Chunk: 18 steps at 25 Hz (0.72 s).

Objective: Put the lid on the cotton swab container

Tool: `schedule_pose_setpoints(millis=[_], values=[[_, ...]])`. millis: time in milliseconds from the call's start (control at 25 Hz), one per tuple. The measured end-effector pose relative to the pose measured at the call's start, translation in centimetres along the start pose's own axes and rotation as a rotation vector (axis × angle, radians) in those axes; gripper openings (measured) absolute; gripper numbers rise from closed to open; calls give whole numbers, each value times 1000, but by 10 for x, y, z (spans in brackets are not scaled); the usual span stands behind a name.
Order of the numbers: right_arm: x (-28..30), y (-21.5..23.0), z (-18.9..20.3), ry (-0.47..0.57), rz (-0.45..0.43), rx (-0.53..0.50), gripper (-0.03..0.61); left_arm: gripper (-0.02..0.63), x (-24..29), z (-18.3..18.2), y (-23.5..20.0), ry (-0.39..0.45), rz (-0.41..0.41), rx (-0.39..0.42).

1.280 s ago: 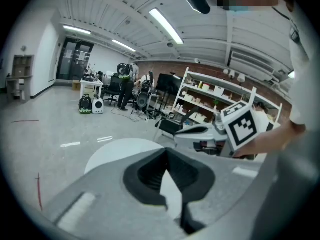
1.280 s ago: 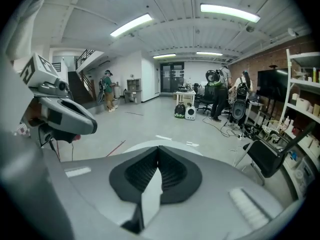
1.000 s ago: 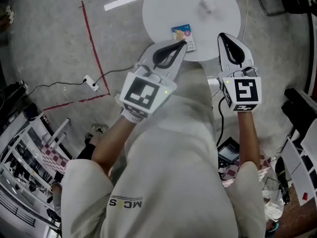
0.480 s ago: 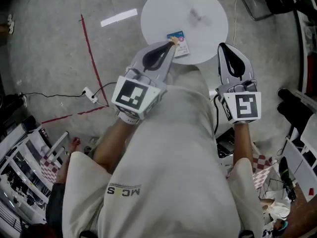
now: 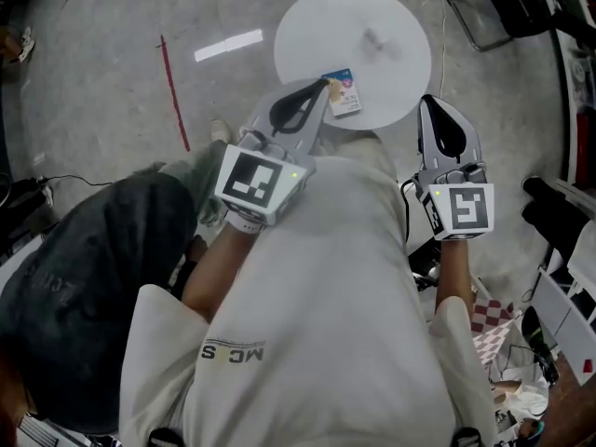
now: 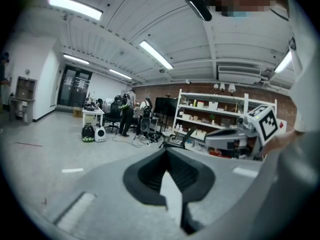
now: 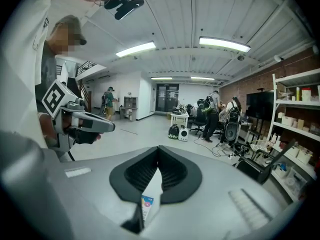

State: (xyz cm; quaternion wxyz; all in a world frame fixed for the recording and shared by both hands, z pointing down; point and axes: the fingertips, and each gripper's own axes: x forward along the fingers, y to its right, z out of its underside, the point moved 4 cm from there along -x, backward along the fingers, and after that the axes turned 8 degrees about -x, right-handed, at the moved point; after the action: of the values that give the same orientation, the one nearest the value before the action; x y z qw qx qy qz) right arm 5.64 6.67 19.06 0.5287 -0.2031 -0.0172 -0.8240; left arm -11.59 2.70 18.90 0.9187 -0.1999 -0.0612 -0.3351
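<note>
In the head view both grippers are held out level in front of my body, high over a round white table [image 5: 372, 17]. My left gripper [image 5: 326, 84] is shut on the cotton swab container [image 5: 343, 94], a small box with a blue printed label that sticks out past its tips. From the left gripper view it is only a white sliver [image 6: 172, 196] between the shut jaws. My right gripper [image 5: 431, 103] is shut too. Its own view shows a small white piece with a blue label [image 7: 150, 199], apparently the lid, pinched deep in the jaws; the head view hides it.
A person in dark clothes [image 5: 88, 277] stands close at my left. A red line [image 5: 173, 91] crosses the grey floor. Shelves [image 6: 215, 116] and a group of people at desks [image 7: 210, 116] are farther off in the room.
A person in dark clothes has come into the head view at the left. Both grippers stay shut and keep nearly the same place; the table sits slightly farther off.
</note>
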Motion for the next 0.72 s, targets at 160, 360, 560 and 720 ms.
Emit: schedule_pose_setpoints(millis=[160,360,560,720], values=[[2,-4,2,-6,-11,-15,-9,0,-1,2,-3,7,-6,-21],[-6,-2,7,-12,-12,-10,-9,0,-3,9,-1,-10,-8,-15],[-7,-7,9,-14,-21,-9,-8,0,-6,10,1,-2,-12,-20],[-3,-13,10,-20,-32,-11,-9,0,-7,14,-2,-11,-11,-28]])
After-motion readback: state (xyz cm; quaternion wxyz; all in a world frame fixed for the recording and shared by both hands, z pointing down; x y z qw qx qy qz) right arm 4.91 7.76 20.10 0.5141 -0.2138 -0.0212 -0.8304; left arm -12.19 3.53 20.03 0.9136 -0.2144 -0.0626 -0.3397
